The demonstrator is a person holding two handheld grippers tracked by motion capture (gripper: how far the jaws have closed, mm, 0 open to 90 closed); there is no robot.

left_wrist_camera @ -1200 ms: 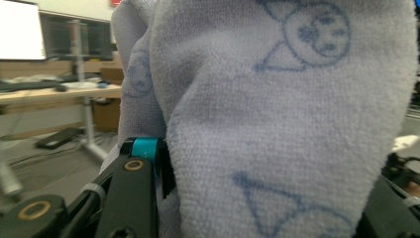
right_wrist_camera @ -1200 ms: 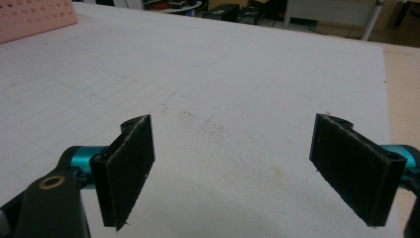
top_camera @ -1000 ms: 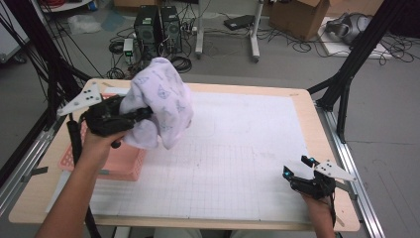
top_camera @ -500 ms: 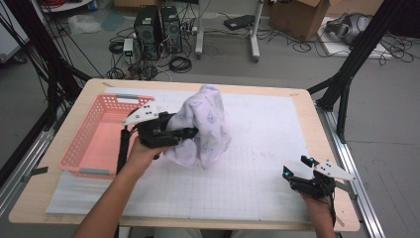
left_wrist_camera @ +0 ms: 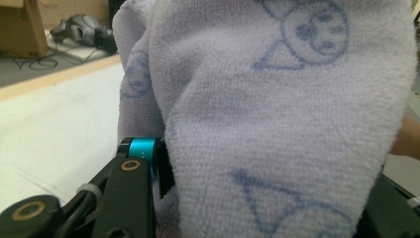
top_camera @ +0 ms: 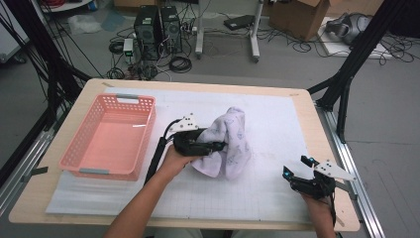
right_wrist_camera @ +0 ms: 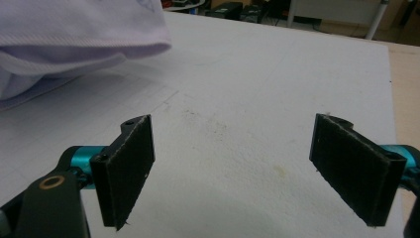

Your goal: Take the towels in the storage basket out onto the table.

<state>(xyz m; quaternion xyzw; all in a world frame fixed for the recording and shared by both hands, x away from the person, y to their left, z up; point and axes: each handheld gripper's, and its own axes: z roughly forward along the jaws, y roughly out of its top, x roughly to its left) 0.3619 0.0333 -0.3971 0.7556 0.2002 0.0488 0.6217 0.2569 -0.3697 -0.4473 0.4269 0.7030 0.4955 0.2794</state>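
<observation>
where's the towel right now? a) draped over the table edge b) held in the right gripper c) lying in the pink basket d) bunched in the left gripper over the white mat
d: the pale purple towel is bunched in the left gripper over the white mat, beside the empty pink basket, while the right gripper has its jaws wide apart with nothing between them.

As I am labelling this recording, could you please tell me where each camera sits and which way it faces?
High view: fixed above the person's side, looking forward and down on the table; both forearms, left gripper and right gripper show.
Left gripper view: rides that gripper, looking along its jaws into the lilac towel they hold.
Right gripper view: rides the right gripper, looking across the white mat past open jaws.
All three share the towel.
</observation>
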